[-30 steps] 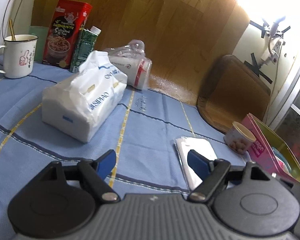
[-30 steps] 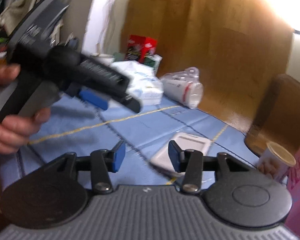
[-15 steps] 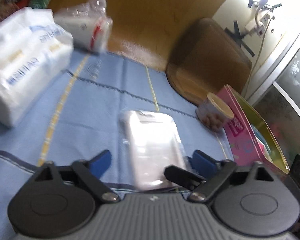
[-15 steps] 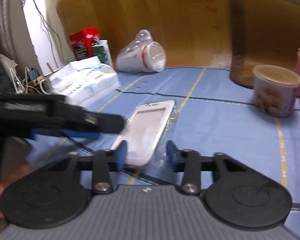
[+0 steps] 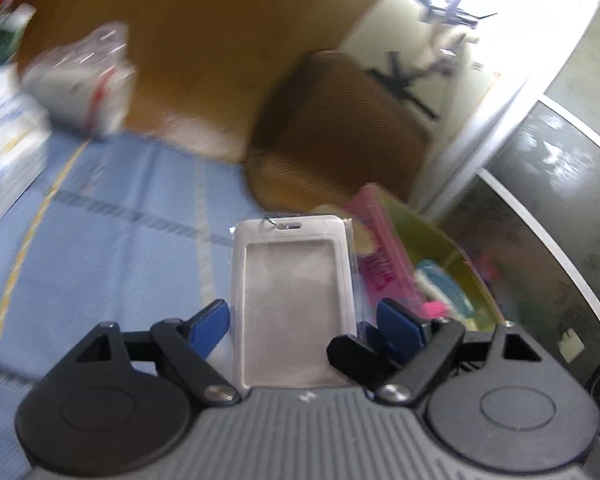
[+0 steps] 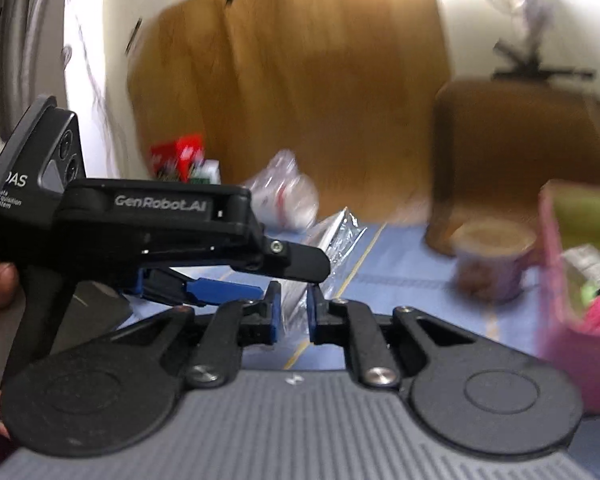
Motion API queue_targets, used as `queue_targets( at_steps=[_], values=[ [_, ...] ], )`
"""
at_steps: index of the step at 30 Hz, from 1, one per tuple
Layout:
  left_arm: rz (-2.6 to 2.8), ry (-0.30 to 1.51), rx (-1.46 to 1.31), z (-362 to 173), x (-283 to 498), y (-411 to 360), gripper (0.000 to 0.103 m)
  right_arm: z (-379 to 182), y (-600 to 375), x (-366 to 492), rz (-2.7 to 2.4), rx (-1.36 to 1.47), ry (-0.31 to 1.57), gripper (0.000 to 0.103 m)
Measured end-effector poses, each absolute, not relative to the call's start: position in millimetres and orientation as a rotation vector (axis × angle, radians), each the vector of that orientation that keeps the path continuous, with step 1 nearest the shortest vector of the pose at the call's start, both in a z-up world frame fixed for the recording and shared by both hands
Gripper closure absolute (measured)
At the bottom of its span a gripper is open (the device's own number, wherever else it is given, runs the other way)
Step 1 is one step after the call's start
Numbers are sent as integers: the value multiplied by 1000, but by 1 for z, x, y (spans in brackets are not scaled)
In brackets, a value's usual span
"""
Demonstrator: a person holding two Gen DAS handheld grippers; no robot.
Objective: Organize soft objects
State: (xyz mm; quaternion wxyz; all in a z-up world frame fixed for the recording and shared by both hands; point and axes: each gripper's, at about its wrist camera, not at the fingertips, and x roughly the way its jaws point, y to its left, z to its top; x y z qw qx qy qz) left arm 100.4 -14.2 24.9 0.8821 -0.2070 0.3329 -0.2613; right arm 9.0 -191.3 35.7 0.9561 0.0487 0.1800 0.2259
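A white card holder (image 5: 294, 280) in a clear plastic sleeve hangs above the blue cloth (image 5: 100, 240), its flat face toward the left wrist view. My left gripper (image 5: 304, 316) straddles it. Its jaws are closing, and both blue pads still stand slightly off the holder's edges. In the right wrist view the holder (image 6: 296, 292) shows edge-on, with crinkled sleeve (image 6: 340, 232) above it. My right gripper (image 6: 292, 312) is narrowing on that packet and its pads press it. The left gripper's blue finger (image 6: 220, 292) lies just to the left of it.
A pink box (image 5: 384, 256) (image 6: 568, 280) with soft items inside stands to the right. A snack cup (image 6: 496, 256) sits beside it. A tissue pack (image 5: 8, 148) and bagged paper cups (image 5: 80, 92) lie at the far left, near a brown chair (image 5: 340, 132).
The card holder lay flat on the cloth; now it is lifted, with the right gripper's jaws narrowed onto it. The left gripper swung right from the tissue pack and came around the holder.
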Motion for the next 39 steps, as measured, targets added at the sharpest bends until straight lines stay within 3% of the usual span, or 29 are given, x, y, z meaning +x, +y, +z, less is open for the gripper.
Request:
queue_targets(
  at_steps=[8,17,19,21,32,36,39],
  values=[
    [-692,655,-251,66,110,-124,20,55,-259,-10,261,125,212,87],
    [-790,636,-61,66,133,-250,19,45,-351,-4,41,208,172,86],
    [-735,639,-16,59,143,-267,19,32,-364,23,-12,172,233,74],
    [-667,667,6,52,150,-273,19,18,-374,43,-94,145,312,66],
    [-535,596,108,56,113,-252,17,22,-392,-6,-100,310,186,66],
    [-487,565,141,61,92,-243,8,27,-387,-32,-109,347,164,64],
    [-461,553,152,63,76,-232,8,30,-384,-42,-107,371,158,63]
  ],
)
